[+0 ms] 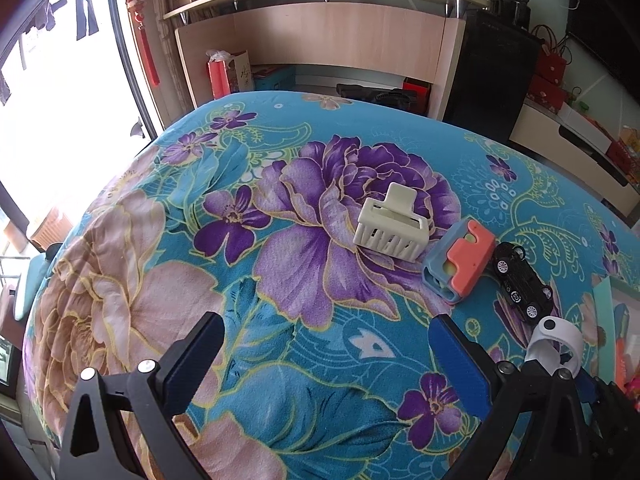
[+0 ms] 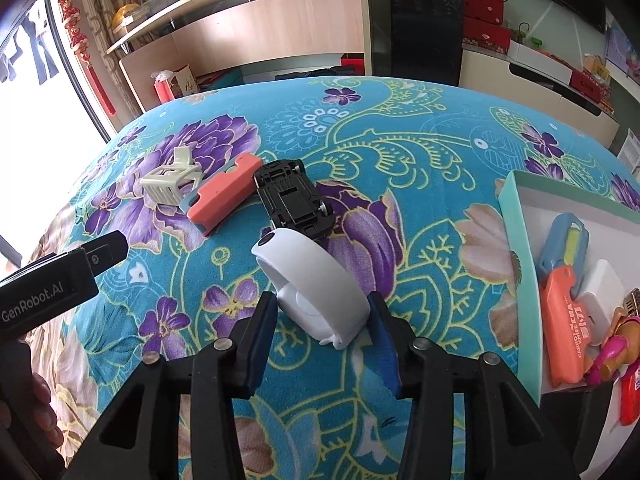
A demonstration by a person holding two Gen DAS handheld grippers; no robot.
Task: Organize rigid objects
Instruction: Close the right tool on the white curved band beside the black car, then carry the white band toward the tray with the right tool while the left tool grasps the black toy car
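A white ring-shaped gadget (image 2: 316, 280) sits between the blue pads of my right gripper (image 2: 320, 304), which is shut on it just above the floral bedspread (image 2: 420, 140); the gadget (image 1: 554, 344) also shows at the lower right of the left wrist view. Behind it a black toy car (image 2: 294, 200) lies wheels up, beside a coral and blue case (image 2: 224, 196) and a cream slotted clip (image 2: 170, 182). My left gripper (image 1: 326, 324) is open over bare bedspread, short of the clip (image 1: 390, 224), the case (image 1: 460, 260) and the car (image 1: 520, 280).
A teal-rimmed white box (image 2: 516, 240) at the right holds several toys, among them an orange and blue case (image 2: 564, 292). Beyond the bed stand a wooden desk with a shelf (image 1: 340, 32) and a black cabinet (image 1: 492, 80). A bright window (image 1: 60, 120) is at the left.
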